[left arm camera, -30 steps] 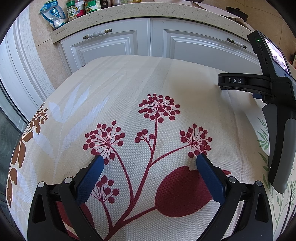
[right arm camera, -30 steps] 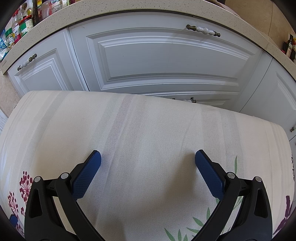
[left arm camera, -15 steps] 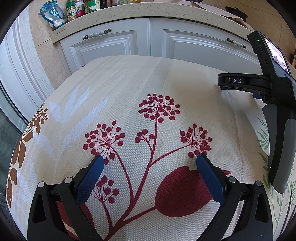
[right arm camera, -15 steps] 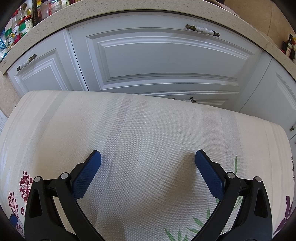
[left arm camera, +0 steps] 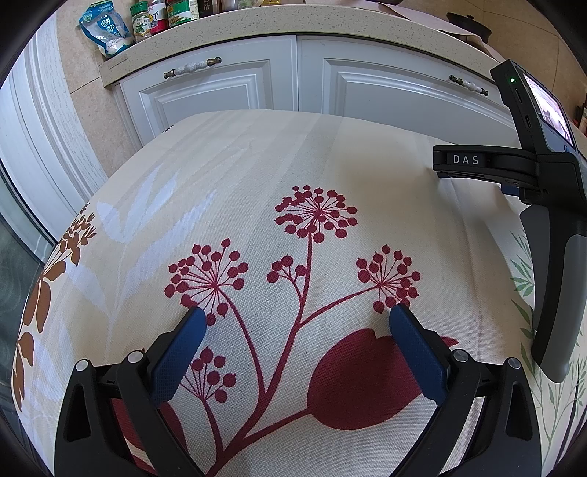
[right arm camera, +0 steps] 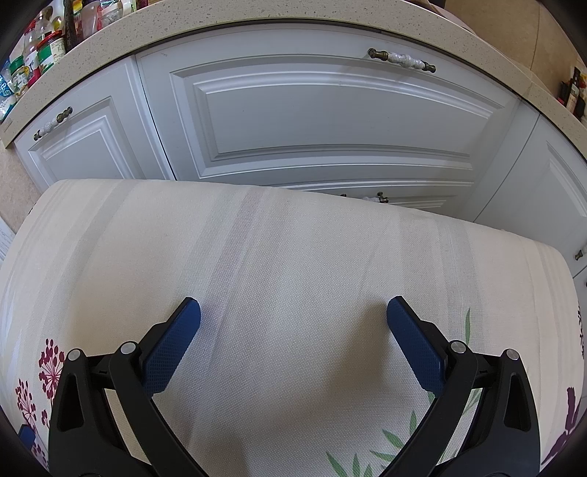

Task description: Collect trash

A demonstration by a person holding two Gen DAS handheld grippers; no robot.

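No trash shows in either view. My left gripper point(left arm camera: 295, 319) is open low over a cream tablecloth point(left arm camera: 256, 176) printed with red flowers, nothing between its blue pads. The right gripper's black and grey body point(left arm camera: 550, 205) is visible at the right edge of the left wrist view. In the right wrist view my right gripper point(right arm camera: 293, 312) stands open over a plain pale part of the tablecloth point(right arm camera: 293, 238), holding nothing.
White cabinet doors point(right arm camera: 330, 110) with metal handles point(right arm camera: 401, 60) stand just beyond the table's far edge. A speckled countertop point(left arm camera: 293, 22) above carries jars point(left arm camera: 146, 20) and a blue-white bag point(left arm camera: 106, 31) at the left. A door frame point(left arm camera: 44, 121) runs along the left.
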